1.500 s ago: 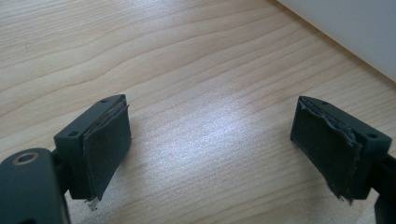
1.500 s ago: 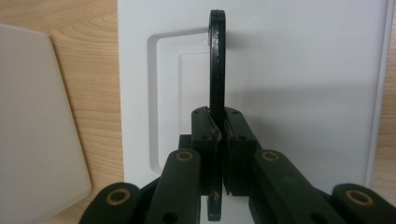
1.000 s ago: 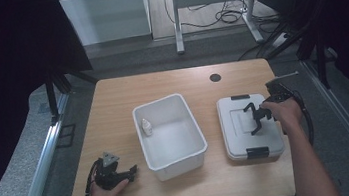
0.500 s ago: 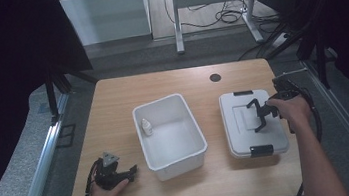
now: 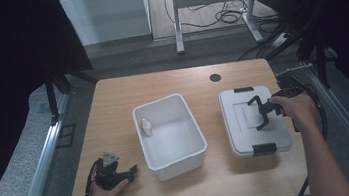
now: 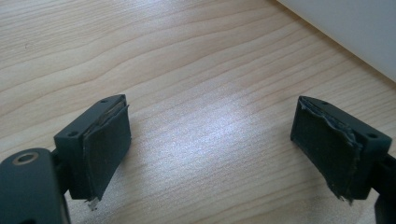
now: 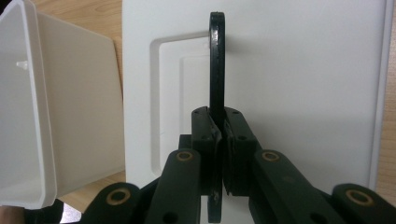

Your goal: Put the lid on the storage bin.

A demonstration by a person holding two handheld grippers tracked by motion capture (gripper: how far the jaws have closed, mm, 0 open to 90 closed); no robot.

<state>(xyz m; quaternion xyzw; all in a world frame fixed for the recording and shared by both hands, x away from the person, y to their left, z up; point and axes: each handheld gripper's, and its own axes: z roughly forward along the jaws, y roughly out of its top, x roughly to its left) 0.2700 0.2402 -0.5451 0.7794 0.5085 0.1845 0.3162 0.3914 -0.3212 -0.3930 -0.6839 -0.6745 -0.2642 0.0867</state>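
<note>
A white lid [image 5: 239, 125] with black clips at both ends lies right of an open white bin [image 5: 158, 100]. Inside the bin, by its left wall, stands a small white bottle [image 5: 147, 127]. My right gripper [image 5: 261, 115] is over the lid's middle and shut on the lid's thin black handle [image 7: 216, 60], which stands upright between the pads [image 7: 204, 128]. The bin's wall [image 7: 70, 102] is to the left in the right gripper view. My left gripper [image 5: 130, 172] rests on the table at the front left, open, with bare wood between its pads [image 6: 107, 140].
The wooden table [image 5: 113, 110] has a round black cable hole [image 5: 215, 78] near its far edge. Cables trail from both grippers. A metal desk frame [image 5: 211, 3] and floor cables lie beyond the table. Dark curtains stand on both sides.
My right gripper has risen a little with the handle in it, and the lid has shifted slightly right and up in the picture. The left gripper has stayed still.
</note>
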